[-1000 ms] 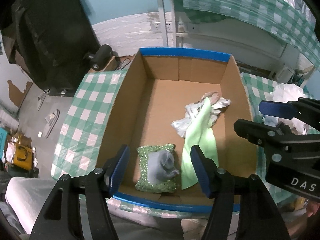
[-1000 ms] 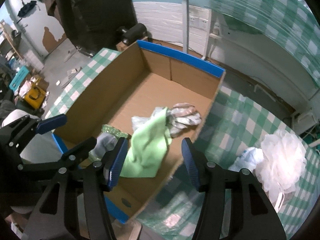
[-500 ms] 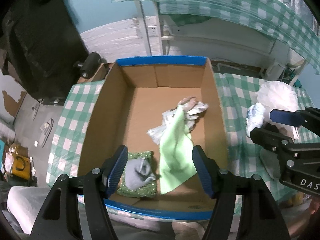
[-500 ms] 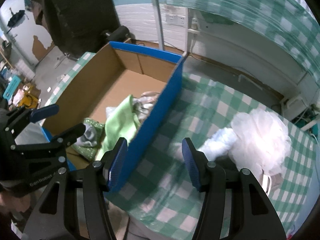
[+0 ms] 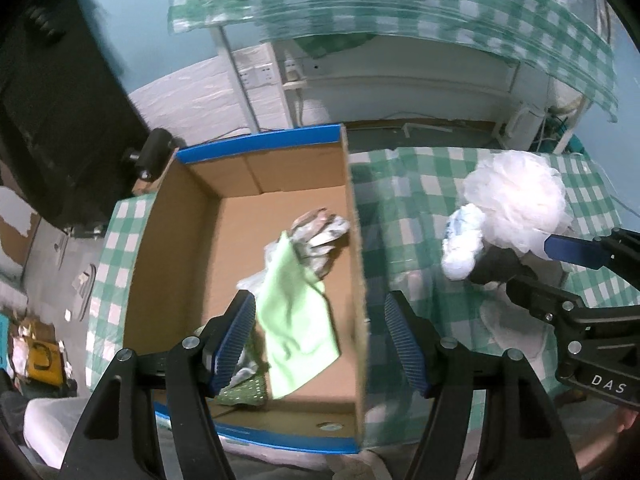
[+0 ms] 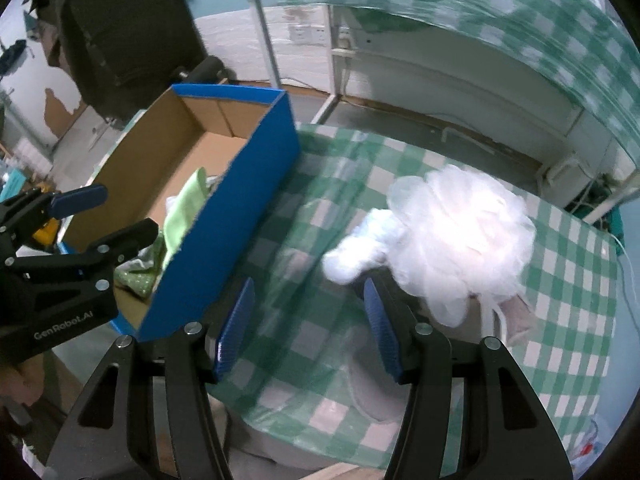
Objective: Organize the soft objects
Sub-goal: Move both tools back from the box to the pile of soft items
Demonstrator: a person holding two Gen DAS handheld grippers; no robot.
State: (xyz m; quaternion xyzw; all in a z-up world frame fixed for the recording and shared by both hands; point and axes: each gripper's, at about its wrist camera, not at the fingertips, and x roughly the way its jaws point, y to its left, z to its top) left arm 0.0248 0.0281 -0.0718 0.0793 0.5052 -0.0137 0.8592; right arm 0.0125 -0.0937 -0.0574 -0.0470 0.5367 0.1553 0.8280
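Observation:
A cardboard box (image 5: 176,240) with blue rims holds a light green cloth (image 5: 296,320), a crumpled grey-white bundle (image 5: 320,236) and a green sparkly sponge (image 5: 244,388). My left gripper (image 5: 320,344) is open above the box's right wall. On the checked tablecloth (image 6: 320,240) to the right lie a white mesh bath pouf (image 6: 460,236), a white-blue bundle (image 6: 360,248) and a dark object (image 5: 496,268) under them. My right gripper (image 6: 308,328) is open, just in front of the pouf. The box shows at left in the right wrist view (image 6: 240,208).
Another table with a green checked cover (image 5: 400,12) stands behind, over white shelving. A black object (image 5: 60,100) stands at far left. Floor clutter shows lower left (image 5: 40,360). A pinkish-grey soft item (image 6: 520,316) lies beside the pouf.
Both grippers have swung right, away from over the box toward the pouf on the tablecloth. Both stay open and empty.

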